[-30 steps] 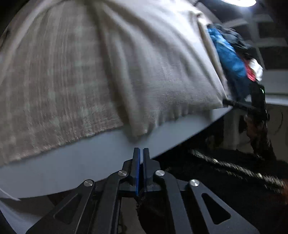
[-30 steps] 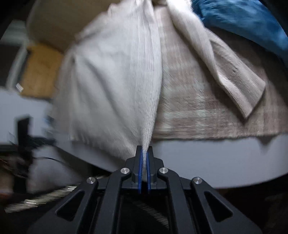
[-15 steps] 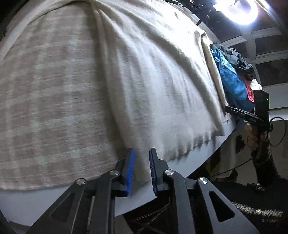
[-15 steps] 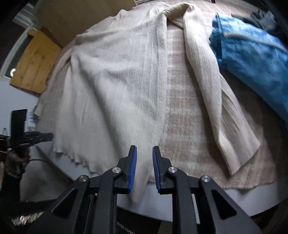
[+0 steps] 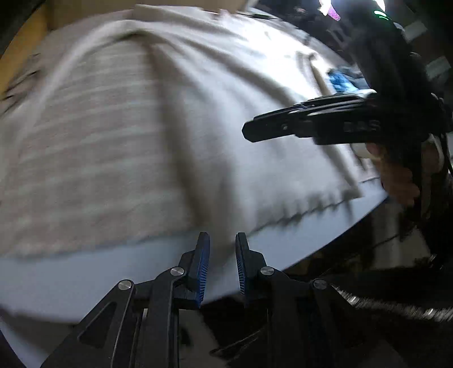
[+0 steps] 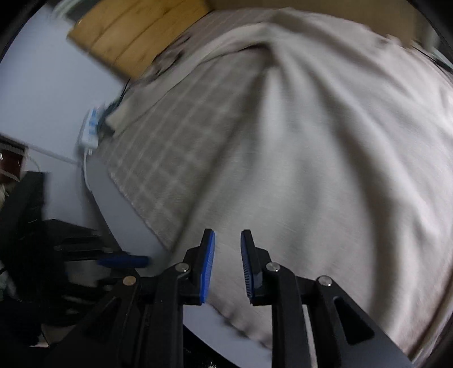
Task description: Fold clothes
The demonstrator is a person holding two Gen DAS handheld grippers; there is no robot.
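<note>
Lying spread flat on the checked cloth (image 6: pixel 170 158) over the table (image 5: pixel 70 271), the cream sweater (image 5: pixel 240 147) shows no finished fold yet, so nearly all of the folding looks left to do. Both the left gripper (image 5: pixel 222 260) and the right gripper (image 6: pixel 227 263) have just been opening, their jaws a little apart and empty, near the sweater's hem.

heavy motion blur across both views, dim overall, glare from a lamp (image 5: pixel 329 8) upper right in the left view, fisheye bending and dark vignette at edges.
</note>
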